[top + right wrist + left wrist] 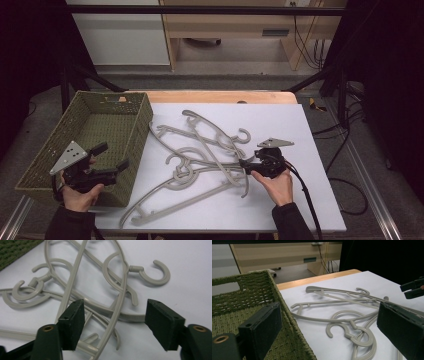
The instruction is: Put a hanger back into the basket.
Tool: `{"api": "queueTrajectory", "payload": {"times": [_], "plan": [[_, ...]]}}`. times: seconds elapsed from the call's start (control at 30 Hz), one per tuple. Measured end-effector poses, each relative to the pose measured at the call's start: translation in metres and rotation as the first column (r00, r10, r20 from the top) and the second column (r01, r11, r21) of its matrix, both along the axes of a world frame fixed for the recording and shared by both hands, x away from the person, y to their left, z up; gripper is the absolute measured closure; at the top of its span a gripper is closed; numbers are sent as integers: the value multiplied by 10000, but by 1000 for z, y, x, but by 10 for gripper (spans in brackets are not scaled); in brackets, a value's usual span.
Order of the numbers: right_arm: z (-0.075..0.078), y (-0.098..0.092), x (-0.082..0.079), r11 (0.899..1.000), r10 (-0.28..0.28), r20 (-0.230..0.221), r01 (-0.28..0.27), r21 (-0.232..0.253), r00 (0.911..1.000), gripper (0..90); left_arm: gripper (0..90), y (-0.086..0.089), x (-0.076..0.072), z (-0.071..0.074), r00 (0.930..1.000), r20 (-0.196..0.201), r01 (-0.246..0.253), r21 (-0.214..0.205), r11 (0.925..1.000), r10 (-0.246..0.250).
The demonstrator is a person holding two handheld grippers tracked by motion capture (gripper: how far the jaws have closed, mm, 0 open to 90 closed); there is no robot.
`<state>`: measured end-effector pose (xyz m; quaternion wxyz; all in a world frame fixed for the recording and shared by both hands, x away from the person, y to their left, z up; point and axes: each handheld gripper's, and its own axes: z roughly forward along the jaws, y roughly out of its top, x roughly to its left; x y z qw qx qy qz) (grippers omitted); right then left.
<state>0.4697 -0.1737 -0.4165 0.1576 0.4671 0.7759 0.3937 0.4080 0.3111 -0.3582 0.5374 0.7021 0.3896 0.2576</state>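
Hangers [200,160] tangled mid-table, right of basket [127,107]; individual count unclear. Right gripper [113,323] jaws apart, straddling hanger arms, pads not pressing. Left gripper [112,157] jaws apart, empty, over basket's near corner.

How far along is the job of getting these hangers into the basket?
Nothing is in yet: the green basket holds no hangers. The right gripper straddles an arm of the tangled hangers with jaws apart, not clamped. The left gripper waits open over the basket. All hangers remain.
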Motion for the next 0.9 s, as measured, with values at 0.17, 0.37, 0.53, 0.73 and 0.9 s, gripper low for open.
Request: {"api": "queueTrajectory", "payload": {"times": [0.17, 0.37, 0.53, 0.73, 0.9], "plan": [[-12, 1, 6, 9996, -280, -618, 276, -73, 9977, 434, 57, 0, 0, 0, 10000, 13, 29, 52, 10000, -29], [-23, 10, 11, 9998, -98, -1212, 76, -181, 9926, 514, 57, -2, 1, 0, 9999, 0, 120, 134, 9998, -120], [-29, 14, 13, 9986, -366, -1330, 311, -428, 9904, 574, 58, -2, 1, 0, 10000, 0, 87, 23, 10000, -87], [-34, 17, 16, 9976, -465, -1645, 373, -587, 9853, 644, 59, -5, 1, -1, 9999, -19, 127, 132, 9998, -127], [-37, 19, 19, 9979, -510, -2033, 417, -498, 9778, 696, 60, -5, 1, -1, 9999, -21, 122, 114, 9999, -122]]}}
